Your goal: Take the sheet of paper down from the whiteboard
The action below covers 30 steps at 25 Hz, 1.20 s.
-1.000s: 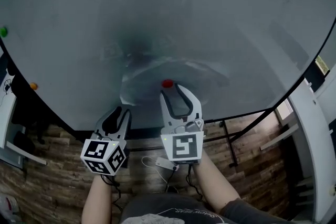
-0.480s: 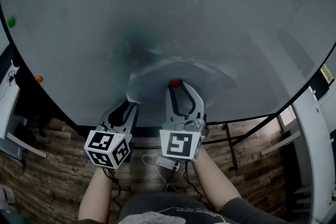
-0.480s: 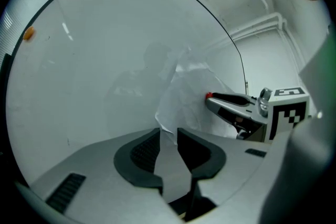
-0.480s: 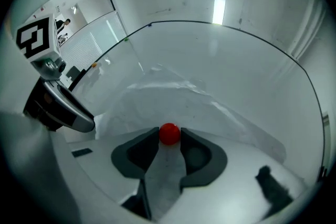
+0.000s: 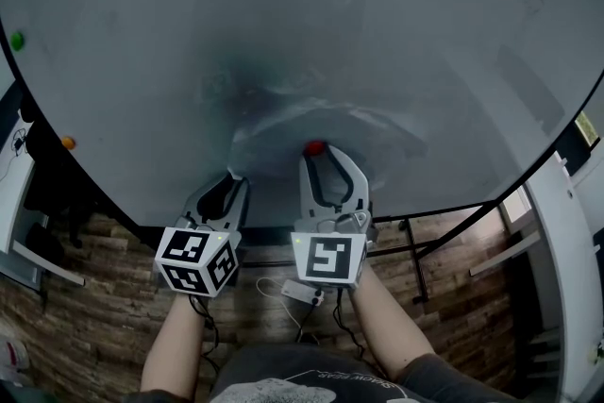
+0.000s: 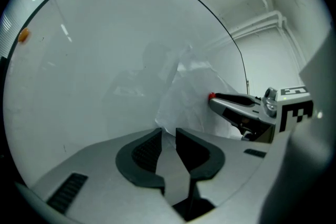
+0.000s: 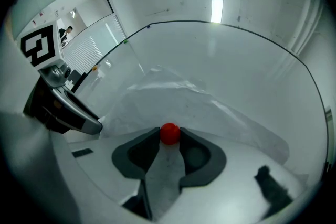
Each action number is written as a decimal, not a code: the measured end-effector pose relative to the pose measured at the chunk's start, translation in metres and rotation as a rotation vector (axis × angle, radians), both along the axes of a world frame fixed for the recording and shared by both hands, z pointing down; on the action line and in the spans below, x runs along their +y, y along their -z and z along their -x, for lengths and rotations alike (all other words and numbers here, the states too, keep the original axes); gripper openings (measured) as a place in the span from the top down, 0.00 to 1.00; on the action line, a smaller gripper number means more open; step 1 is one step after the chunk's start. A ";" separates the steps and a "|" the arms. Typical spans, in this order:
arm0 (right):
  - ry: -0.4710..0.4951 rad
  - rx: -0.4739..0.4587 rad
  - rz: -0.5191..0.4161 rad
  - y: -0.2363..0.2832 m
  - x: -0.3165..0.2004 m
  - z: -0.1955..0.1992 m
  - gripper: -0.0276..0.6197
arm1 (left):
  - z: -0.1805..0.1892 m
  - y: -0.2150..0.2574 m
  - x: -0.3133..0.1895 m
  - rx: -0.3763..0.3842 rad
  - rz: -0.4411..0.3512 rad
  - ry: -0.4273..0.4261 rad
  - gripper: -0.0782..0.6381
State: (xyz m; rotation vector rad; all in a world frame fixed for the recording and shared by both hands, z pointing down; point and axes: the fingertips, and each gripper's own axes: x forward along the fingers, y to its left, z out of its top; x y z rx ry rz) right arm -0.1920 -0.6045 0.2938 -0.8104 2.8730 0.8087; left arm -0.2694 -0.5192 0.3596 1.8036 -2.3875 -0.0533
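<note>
My R gripper [image 7: 169, 140]: jaws just been closing, now pinching red magnet [image 7: 169, 132] dead ahead on paper [image 7: 173, 97], whiteboard [image 7: 236, 71] behind. L gripper [image 6: 168, 134] part-open, empty, at paper's lower corner.

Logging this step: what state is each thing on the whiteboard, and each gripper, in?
sheet of paper: up on the whiteboard, wrinkled, pinned by the red magnet
red magnet: on the sheet, between the right gripper's fingers
right gripper: fingers have just been closing, now touching the magnet
left gripper: fingers slightly apart at the sheet's lower corner
</note>
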 end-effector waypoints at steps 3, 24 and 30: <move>0.006 0.002 0.001 0.000 0.000 0.001 0.76 | 0.003 -0.002 -0.001 0.001 0.013 0.014 0.80; 0.012 -0.031 0.054 0.001 0.009 -0.008 0.78 | 0.008 0.008 0.022 0.003 -0.050 0.032 0.88; -0.031 -0.015 0.142 -0.019 0.007 -0.004 0.78 | 0.008 0.012 0.026 0.020 -0.070 -0.012 0.88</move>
